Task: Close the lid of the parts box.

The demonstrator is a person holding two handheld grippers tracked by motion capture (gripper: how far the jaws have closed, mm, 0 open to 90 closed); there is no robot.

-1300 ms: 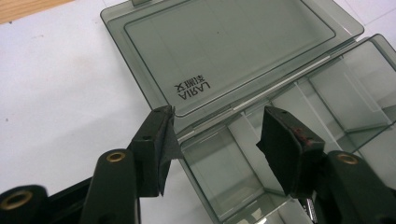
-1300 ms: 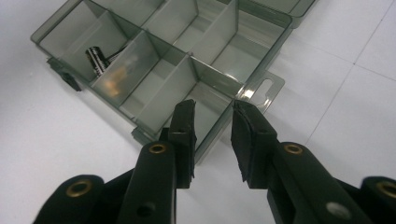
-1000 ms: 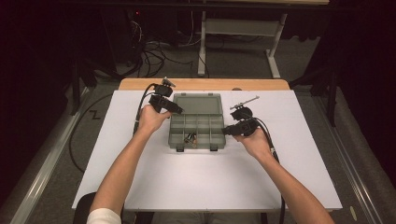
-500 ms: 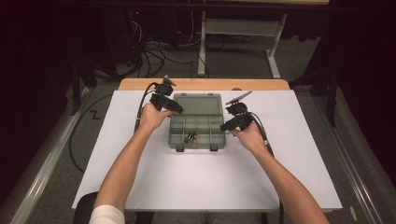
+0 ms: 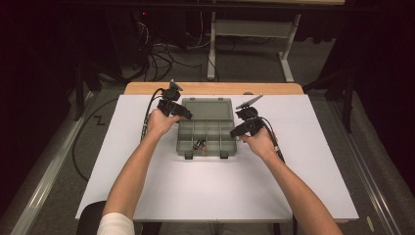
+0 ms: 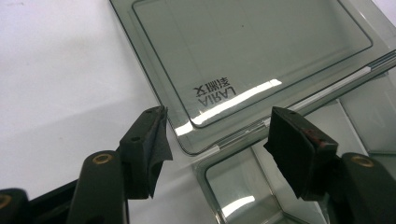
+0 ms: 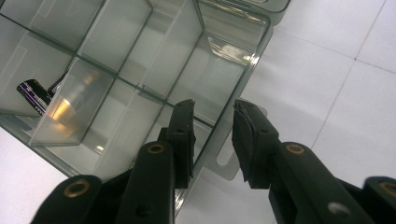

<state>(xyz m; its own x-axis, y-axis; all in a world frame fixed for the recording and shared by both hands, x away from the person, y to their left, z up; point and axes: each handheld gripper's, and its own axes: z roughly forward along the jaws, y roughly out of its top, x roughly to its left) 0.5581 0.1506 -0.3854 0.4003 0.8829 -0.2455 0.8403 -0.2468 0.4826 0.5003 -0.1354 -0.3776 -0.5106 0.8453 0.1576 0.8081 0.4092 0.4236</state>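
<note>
Your compartment box [image 5: 203,139] sits in the middle of the white surface [image 5: 303,186], with its clear lid [image 5: 205,108] laid flat open behind the tray, toward the far edge. A few small parts [image 5: 199,144] rest in one of the near compartments; in the right gripper view one of them looks like a small dark battery [image 7: 32,91], though the glare makes that hard to confirm.

Your left gripper [image 6: 215,135] hovers at the hinge corner of the lid, and its jaws have just been opening: they stand wide on either side of that corner, with neither pad pressing on the plastic. Your right gripper [image 7: 212,123] straddles the tray's right wall near a latch tab [image 7: 226,163], its jaws narrow; whether the pads actually pinch the wall, I cannot tell.

The lid-opening step looks finished, with the left jaws letting go. Next, draw the left gripper clear without dragging the lid, keep the tray steady, then move to the compartments.
</note>
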